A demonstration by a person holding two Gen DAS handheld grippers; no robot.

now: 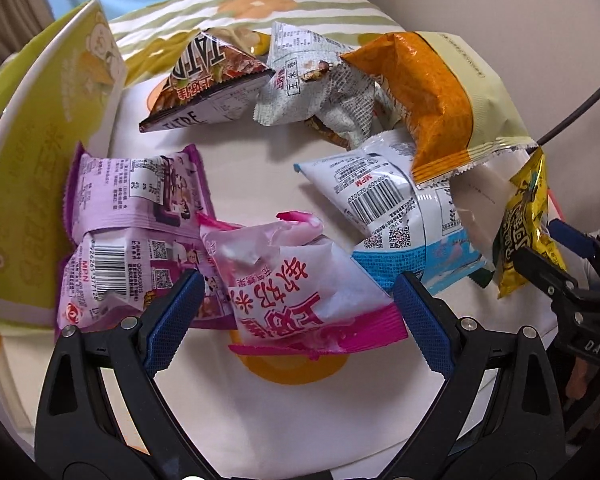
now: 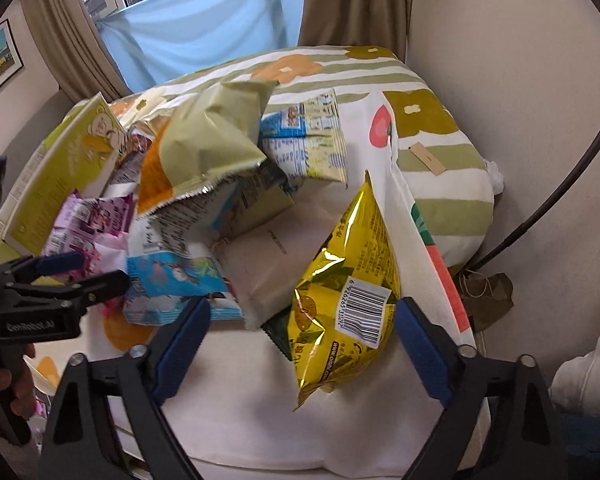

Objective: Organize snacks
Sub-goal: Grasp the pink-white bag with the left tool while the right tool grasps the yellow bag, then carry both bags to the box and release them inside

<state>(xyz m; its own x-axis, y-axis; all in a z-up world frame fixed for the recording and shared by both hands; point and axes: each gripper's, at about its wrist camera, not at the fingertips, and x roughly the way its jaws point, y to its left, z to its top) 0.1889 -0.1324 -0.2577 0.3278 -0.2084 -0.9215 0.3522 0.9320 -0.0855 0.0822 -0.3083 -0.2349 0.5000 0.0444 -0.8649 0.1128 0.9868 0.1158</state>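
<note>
From the left wrist view, we see the left hand-held gripper (image 1: 298,312) with its jaws spread wide on either side of a crinkled pink-and-white foil snack packet (image 1: 296,276), the pads not pressing it yet. Beside it lie a purple foil packet (image 1: 136,236), a white-and-blue packet with a barcode (image 1: 392,216), an orange-and-cream crisp bag (image 1: 440,104) and a dark triangular packet (image 1: 208,80), all loose on the flower-patterned bedcover (image 1: 292,4). A tall yellow-green cardboard box (image 1: 48,160) stands at the left edge.

From the right wrist view, the right hand-held gripper (image 2: 300,344) is released too, its jaws flanking a shiny gold foil bag with a barcode (image 2: 344,300) without clamping it. The heap behind remains jumbled.

We judge the sorting barely begun: nothing looks grouped, and every packet remains to be placed.
</note>
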